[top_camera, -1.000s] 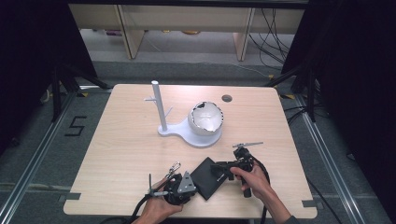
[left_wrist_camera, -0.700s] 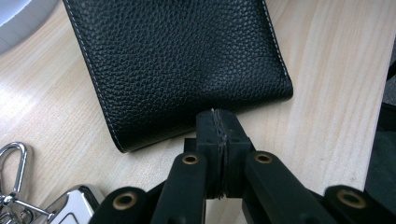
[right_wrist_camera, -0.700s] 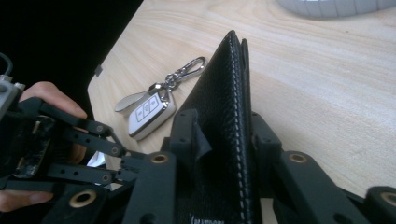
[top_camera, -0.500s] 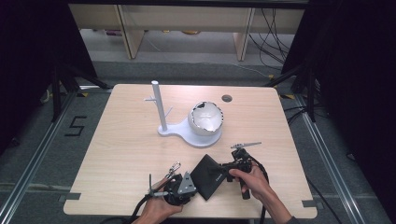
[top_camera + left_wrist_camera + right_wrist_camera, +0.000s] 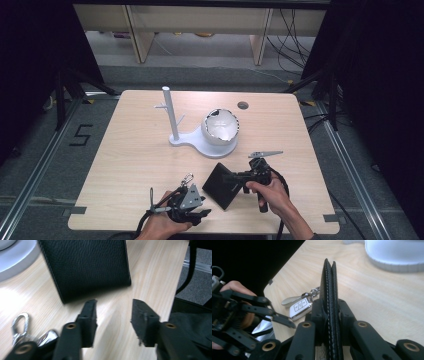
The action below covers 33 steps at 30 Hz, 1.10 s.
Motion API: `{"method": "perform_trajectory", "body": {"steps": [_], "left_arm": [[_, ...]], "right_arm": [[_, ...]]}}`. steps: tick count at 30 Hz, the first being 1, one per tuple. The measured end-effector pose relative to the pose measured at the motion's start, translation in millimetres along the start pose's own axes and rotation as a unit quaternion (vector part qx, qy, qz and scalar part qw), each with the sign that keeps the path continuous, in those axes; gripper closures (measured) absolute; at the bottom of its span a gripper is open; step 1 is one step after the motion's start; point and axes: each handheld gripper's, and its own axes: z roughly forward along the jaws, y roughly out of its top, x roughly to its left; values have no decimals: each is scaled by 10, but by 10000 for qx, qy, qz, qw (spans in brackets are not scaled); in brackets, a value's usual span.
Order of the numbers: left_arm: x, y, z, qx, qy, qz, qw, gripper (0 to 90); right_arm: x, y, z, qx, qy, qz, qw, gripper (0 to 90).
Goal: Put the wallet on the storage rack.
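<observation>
You work at one light wooden surface (image 5: 130, 150). It has one small round hole (image 5: 243, 105) near its far edge. On the surface stands one white stand (image 5: 176, 135) with a tall post and little pegs. One round white bowl thing (image 5: 220, 127) with a jagged rim sits on the stand's flat base.

Your right gripper (image 5: 329, 312) holds one black leather wallet (image 5: 221, 185). The wallet looks bumpy like leather, and it has light stitches along its edges. It is folded shut, so you see two thin halves side by side in the right gripper view. The fingers (image 5: 318, 312) of that gripper pinch it from both sides. The wallet is at the near part of the surface, between your two hands, tilted up on its edge.

Your left gripper (image 5: 113, 315) is low at the near edge, just beside the wallet. Its fingers (image 5: 87, 315) are spread apart with nothing between them.

One white car key (image 5: 299, 307) lies flat on the surface near your left gripper. It has one silver clip (image 5: 18, 325) on it.
</observation>
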Motion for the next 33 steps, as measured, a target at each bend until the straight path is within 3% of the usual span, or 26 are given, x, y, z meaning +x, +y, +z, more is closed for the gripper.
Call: {"method": "perform_trajectory", "body": {"steps": [2,3,4,6,7,8,12,14,15,16,17,18,20,21,23,24,25,27,30,33], "left_arm": [[14,-20,-67,-9,66,-30,10000,469],[29,-45,-135,-5,169,-143,9998,442],[29,-45,-135,-5,169,-143,9998,418],[51,-68,-199,-64,215,-229,9995,395],[82,-97,-263,-73,269,-295,9992,390],[82,-97,-263,-73,269,-295,9992,377],[127,-187,-350,-66,359,-441,9984,338],[131,-228,-382,-57,392,-505,9979,329],[139,-246,-395,-59,399,-464,9981,326],[139,-246,-395,-59,399,-464,9981,320],[134,-274,-412,-30,390,-503,9980,317],[149,-291,-435,84,454,-399,9981,312],[143,-321,-441,54,435,-450,9980,304],[136,-343,-452,72,404,-480,9980,303],[137,-369,-464,81,459,-461,9979,300],[140,-388,-479,138,490,-481,9975,297],[147,-399,-493,172,491,-428,9977,294],[141,-425,-510,163,516,-456,9975,293],[145,-447,-526,159,527,-463,9974,292],[161,-478,-566,150,553,-523,9970,289]], "right_arm": [[-10,30,-37,-95,-34,-115,9999,795],[-7,51,-65,-163,-15,-147,9998,794],[18,54,-79,-117,-28,20,9999,794],[16,69,-98,-168,8,-19,9999,794],[-5,95,-129,-264,-84,-154,9995,794],[15,101,-151,-260,-79,-17,9996,794],[-24,154,-223,-414,-169,-231,9987,794],[-26,176,-282,-474,-194,-95,9986,794],[-54,193,-307,-531,-261,-223,9980,794],[-42,203,-331,-522,-207,-20,9984,794],[-72,220,-351,-585,-274,-107,9979,794],[-87,233,-361,-622,-317,-117,9975,794],[-109,272,-405,-659,-350,-27,9972,794],[-141,290,-417,-719,-388,-161,9965,794],[-150,330,-442,-766,-449,-114,9960,794],[-144,351,-458,-760,-460,23,9960,794],[-190,385,-472,-854,-524,-226,9947,794],[-173,431,-510,-896,-522,-93,9946,795],[-206,506,-561,-1011,-615,-227,9927,795],[-219,578,-615,-1089,-609,-180,9920,795]]}}
